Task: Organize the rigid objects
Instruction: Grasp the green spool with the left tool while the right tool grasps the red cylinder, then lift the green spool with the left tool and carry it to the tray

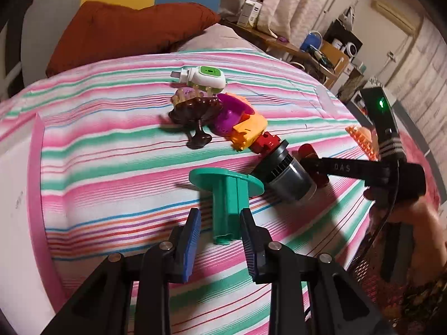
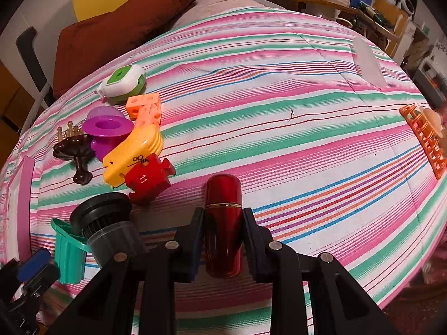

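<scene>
Between the left gripper's [image 1: 220,237] blue ribbed pads stands the stem of a teal plastic spool with a round flange [image 1: 226,195]; the jaws are spread a little wider than the stem, with a sliver of gap on each side, so nothing is pinched. At two o'clock from the spool, touching its flange, lies a black-and-grey ribbed plastic cylinder [image 1: 282,171]. Beyond it, toward twelve o'clock, a tight cluster runs on: a red puzzle-shaped block [image 2: 149,178], a yellow plastic piece [image 2: 134,153], an orange cube lattice [image 2: 145,106], a purple funnel-like cup [image 2: 107,128], a dark brown stemmed dish [image 2: 75,150] and a white-and-green oval device [image 2: 124,83].

The right gripper [image 2: 223,240] is pinching a glossy dark red metal capsule with a gold band [image 2: 223,223], jaws pressed against its sides. From it, the striped pink, green and white bedspread [image 2: 279,111] lies open from twelve to three o'clock. An orange plastic grid rack [image 2: 421,139] sits at the cloth's right edge, well apart.
</scene>
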Demonstrator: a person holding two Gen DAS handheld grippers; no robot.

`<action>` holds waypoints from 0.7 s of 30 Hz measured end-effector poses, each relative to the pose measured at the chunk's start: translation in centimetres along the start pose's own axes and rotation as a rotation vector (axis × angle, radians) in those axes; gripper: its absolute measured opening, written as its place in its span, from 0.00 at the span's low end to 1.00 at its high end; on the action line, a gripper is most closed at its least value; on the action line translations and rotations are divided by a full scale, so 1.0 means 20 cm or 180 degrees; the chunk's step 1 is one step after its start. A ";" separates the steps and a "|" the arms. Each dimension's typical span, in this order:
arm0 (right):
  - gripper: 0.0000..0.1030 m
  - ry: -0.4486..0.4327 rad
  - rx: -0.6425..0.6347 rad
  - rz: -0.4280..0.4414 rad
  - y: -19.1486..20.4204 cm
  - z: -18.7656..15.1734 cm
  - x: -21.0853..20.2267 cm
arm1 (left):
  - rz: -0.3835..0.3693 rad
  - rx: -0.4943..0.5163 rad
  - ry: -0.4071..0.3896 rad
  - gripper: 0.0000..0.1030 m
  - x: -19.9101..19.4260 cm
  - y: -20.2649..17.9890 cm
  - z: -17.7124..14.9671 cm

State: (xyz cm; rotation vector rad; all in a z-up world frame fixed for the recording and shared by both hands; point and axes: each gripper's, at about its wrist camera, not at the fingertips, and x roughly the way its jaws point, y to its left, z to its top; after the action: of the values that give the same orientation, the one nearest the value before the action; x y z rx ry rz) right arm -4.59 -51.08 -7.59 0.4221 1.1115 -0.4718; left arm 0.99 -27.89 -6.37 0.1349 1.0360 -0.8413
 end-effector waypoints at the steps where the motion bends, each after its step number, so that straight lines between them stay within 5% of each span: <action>1: 0.26 -0.0003 -0.0006 -0.0002 0.00 0.00 0.00 | 0.0007 -0.0010 -0.0002 0.28 0.00 0.00 0.01; 9: 0.26 -0.0003 0.0007 0.0014 0.00 -0.01 0.00 | -0.0015 -0.0007 0.0028 0.36 0.01 -0.07 0.05; 13: 0.26 0.0007 0.0001 0.0015 0.00 -0.01 -0.01 | 0.0276 0.0200 -0.0029 0.42 -0.01 -0.10 -0.05; 21: 0.26 0.0004 -0.0017 0.0026 0.01 -0.01 -0.01 | 0.0209 0.0189 -0.0073 0.28 0.03 -0.08 -0.05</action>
State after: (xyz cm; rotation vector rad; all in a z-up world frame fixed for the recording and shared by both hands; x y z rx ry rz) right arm -4.73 -50.83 -7.57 0.4222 1.1118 -0.4615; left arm -0.64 -28.84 -6.87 0.2081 0.9806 -0.8125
